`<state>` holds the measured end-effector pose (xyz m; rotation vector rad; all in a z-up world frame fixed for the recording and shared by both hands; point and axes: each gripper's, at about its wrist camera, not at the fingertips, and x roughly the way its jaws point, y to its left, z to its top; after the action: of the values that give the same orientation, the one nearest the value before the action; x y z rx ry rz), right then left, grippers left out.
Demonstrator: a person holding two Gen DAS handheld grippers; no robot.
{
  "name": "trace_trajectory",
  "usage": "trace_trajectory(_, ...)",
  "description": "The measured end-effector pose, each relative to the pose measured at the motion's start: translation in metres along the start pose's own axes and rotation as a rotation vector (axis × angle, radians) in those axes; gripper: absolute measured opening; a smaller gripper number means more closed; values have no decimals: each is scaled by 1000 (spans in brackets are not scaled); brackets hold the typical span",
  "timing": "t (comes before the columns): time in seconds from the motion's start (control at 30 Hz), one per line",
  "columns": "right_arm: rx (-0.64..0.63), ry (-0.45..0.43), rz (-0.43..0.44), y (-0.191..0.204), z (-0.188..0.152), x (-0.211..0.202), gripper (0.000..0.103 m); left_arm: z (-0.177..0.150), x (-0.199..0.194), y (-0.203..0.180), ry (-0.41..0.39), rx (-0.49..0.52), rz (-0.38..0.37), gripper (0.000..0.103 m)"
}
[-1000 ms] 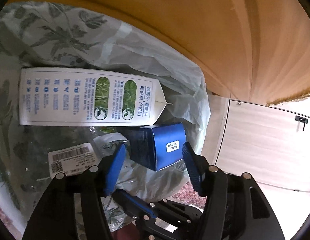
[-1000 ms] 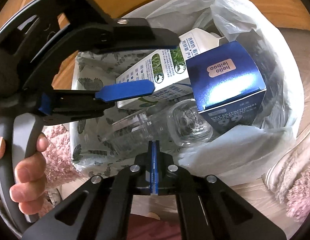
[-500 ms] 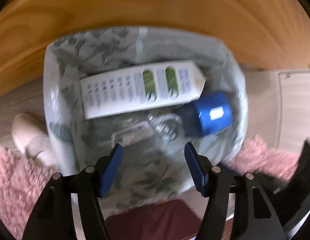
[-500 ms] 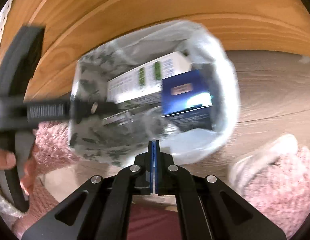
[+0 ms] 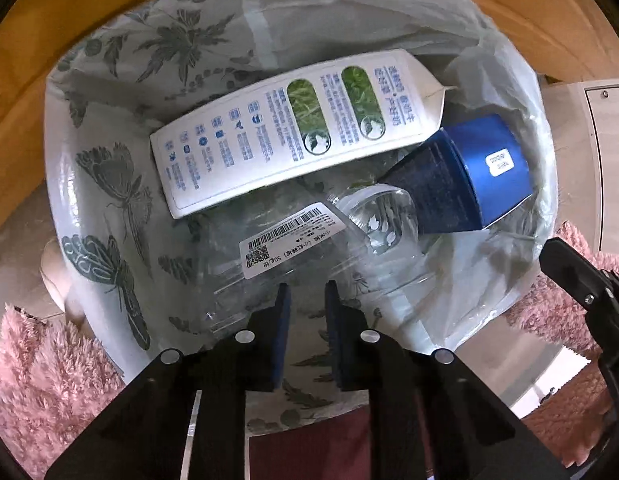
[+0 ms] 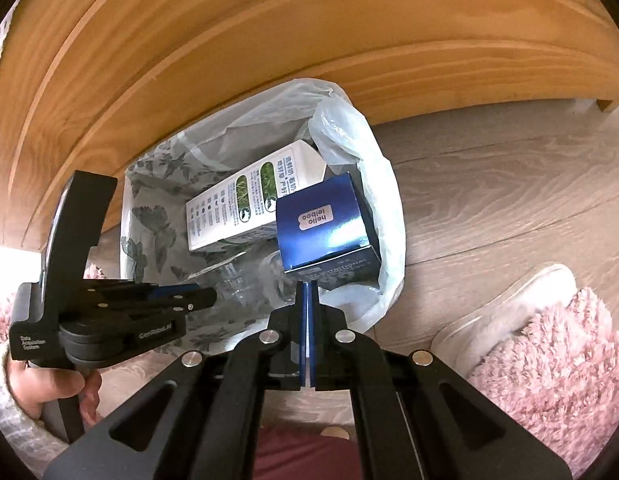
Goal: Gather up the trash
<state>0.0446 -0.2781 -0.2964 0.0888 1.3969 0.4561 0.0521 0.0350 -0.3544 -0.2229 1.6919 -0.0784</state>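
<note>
trash bag (image 5: 109,184), leaf-printed, holds milk carton (image 5: 293,128), blue box (image 5: 473,176) and clear bottle (image 5: 309,248). my left gripper (image 5: 305,300) has just been closing, narrow gap, nothing between. right gripper (image 6: 308,292) pressed shut, empty. only right view shows slipper (image 6: 505,320), wood floor (image 6: 509,184); pink rug (image 5: 41,376) alongside.
</note>
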Motion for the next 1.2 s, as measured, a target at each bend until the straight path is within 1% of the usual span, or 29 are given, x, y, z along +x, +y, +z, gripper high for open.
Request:
trace_trajectory(0.07,-29,-48,14,4,4,-2,0,-1,-6,0,-7,-10,-27,15)
trace_trajectory(0.13,-96,-116,15,12,13,-1,0,-1,-8,1,-10,-13,-29,15)
trace_trajectory(0.17,-118,-111,4,13,16,5,0,-2,-8,3,-9,-19,-28,15)
trace_trajectory(0.23,-123,-45,-47,9,18,26,0,-3,-8,6,-7,-30,-36,15)
trace_trajectory(0.27,-106,-7,-50,4,16,36,0,1,-8,-2,-7,-38,-39,15)
trace_trajectory(0.33,-56,96,-55,-9,10,57,0,0,-9,-1,-10,-54,-59,15)
trace_trajectory(0.37,-31,124,-59,-14,6,64,0,1,-9,2,-7,-66,-74,15)
trace_trajectory(0.5,-43,88,-64,-14,9,56,0,3,-13,-5,-18,-85,-94,16)
trace_trajectory(0.53,-44,88,-68,-14,8,55,0,3,-16,-7,-21,-82,-97,26)
trace_trajectory(0.57,-42,94,-70,-14,6,55,0,2,-19,-8,-25,-77,-96,42)
trace_trajectory(0.6,-45,102,-74,-12,5,55,0,1,-21,-9,-30,-74,-94,49)
trace_trajectory(0.63,-51,104,-78,-10,5,55,0,0,-23,-11,-37,-70,-92,53)
trace_trajectory(0.8,-50,78,-71,2,4,51,0,-4,-37,-12,-65,-87,-81,53)
trace_trajectory(0.9,-52,51,-60,3,4,38,0,-7,-49,-10,-97,-103,-62,55)
trace_trajectory(1.03,-53,21,-52,7,5,23,0,-13,-64,-5,-151,-122,-40,71)
trace_trajectory(1.13,-72,-16,-60,13,6,13,0,-20,-75,-4,-189,-125,-55,78)
trace_trajectory(1.17,-78,-26,-69,15,7,9,1,-22,-79,-5,-204,-121,-56,84)
trace_trajectory(1.2,-82,-33,-77,17,8,4,17,-23,-82,-5,-219,-116,-53,88)
